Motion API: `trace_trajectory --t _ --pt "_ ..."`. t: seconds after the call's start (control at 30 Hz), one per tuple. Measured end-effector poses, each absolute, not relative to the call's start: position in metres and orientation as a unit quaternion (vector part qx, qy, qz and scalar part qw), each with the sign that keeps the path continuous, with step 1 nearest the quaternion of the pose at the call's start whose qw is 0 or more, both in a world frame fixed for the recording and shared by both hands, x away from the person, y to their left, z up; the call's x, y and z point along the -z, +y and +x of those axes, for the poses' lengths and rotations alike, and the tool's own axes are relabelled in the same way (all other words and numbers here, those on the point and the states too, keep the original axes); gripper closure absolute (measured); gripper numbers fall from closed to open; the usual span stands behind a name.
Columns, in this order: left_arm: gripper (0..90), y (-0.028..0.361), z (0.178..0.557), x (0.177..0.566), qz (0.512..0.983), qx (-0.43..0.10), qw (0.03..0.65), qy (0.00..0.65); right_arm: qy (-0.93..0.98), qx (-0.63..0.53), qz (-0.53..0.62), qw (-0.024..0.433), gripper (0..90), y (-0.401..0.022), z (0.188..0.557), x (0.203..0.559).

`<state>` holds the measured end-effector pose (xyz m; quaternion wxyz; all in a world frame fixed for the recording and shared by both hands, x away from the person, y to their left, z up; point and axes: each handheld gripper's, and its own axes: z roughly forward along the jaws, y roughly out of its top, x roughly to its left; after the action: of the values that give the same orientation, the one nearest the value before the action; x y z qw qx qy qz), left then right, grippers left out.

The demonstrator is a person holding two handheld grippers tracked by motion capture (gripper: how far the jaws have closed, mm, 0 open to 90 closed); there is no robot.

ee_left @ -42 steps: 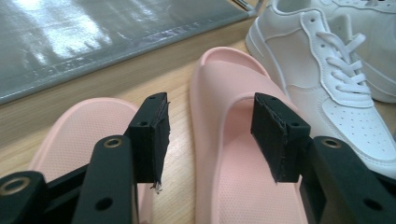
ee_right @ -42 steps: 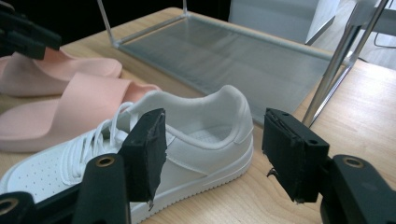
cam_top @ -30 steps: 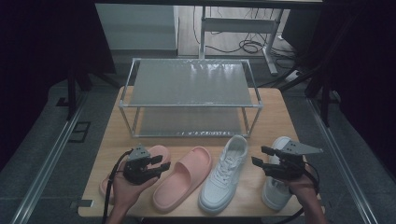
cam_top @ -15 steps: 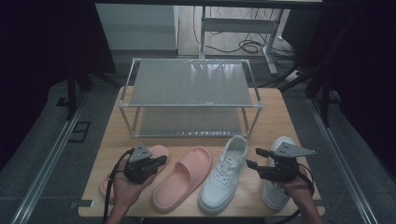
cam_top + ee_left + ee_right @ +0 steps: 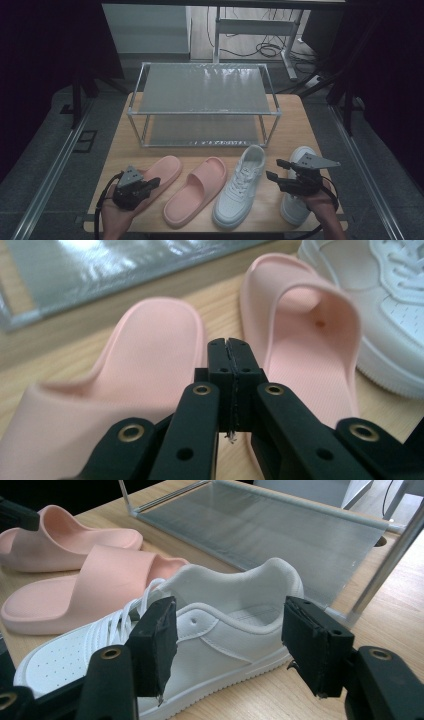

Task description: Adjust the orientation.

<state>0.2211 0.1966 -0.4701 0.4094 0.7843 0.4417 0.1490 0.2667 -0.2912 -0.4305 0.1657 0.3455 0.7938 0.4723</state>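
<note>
In the high view the right gripper (image 5: 281, 171) and the hand behind it cover much of the right-hand white sneaker (image 5: 300, 156), leaving its far end and near edge in sight, and the left gripper (image 5: 150, 184) with its hand hides the near end of the left pink slide (image 5: 162, 170). In the left gripper view the closed jaws block the gap between the two slides, the left slide's strap (image 5: 55, 440) is blurred and cut by the bottom edge, and the white sneaker (image 5: 385, 300) is cropped at the right. In the right gripper view the black pads (image 5: 155, 645) mask parts of the sneaker's (image 5: 225, 625) side, and the rack (image 5: 280, 535) runs off the top and right.

A wooden surface (image 5: 305, 125) stands on grey floor (image 5: 55, 150); dark curtains (image 5: 45, 45) flank it, cables (image 5: 260, 50) trail behind.
</note>
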Motion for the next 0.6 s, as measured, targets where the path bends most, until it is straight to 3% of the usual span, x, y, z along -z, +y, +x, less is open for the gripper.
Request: trace_trajectory --t 0.6 --pt "90.0 0.223 0.194 0.502 0.781 -0.135 0.369 0.486 0.8 -0.467 0.338 0.165 39.8 -0.289 0.267 0.431"
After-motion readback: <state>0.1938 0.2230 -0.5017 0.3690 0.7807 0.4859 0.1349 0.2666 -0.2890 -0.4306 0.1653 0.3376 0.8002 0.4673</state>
